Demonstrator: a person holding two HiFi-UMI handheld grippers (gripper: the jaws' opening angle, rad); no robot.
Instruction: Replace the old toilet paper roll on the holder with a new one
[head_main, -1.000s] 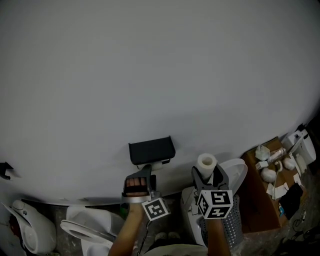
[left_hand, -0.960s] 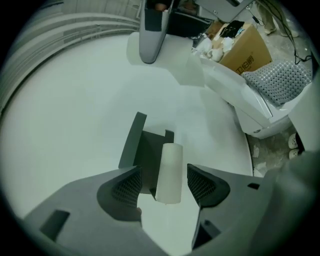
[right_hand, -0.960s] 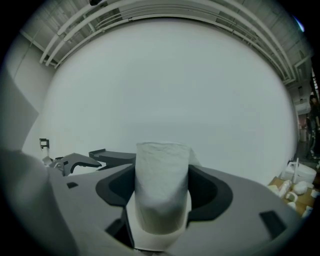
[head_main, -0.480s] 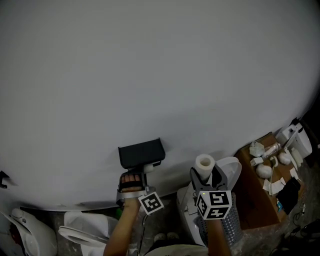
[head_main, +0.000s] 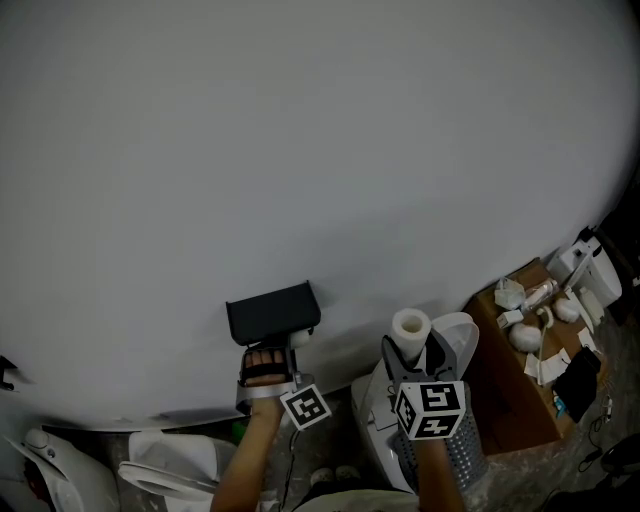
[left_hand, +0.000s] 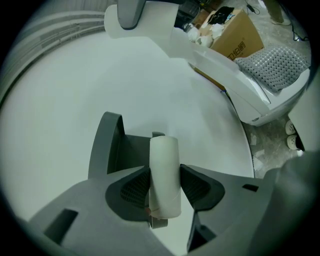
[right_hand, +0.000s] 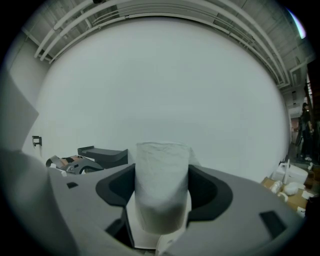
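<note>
Swap barely started: the old roll was still on the holder (head_main: 272, 313) on the wall (head_main: 300, 150)

Right gripper (right_hand: 161, 187) was clamped on the new roll (right_hand: 162, 170), upright, off to the right of the holder and well apart from it. Left gripper (left_hand: 165, 186) sat just under the holder. Its jaws had just been closing, and the pads looked snug on both sides of the old roll (left_hand: 165, 160), a skinny leftover. Still to do, I'd say: pull it off, then fit the new one. The head view gave the layout, but only the left gripper view showed those pads meeting the old roll.
</note>
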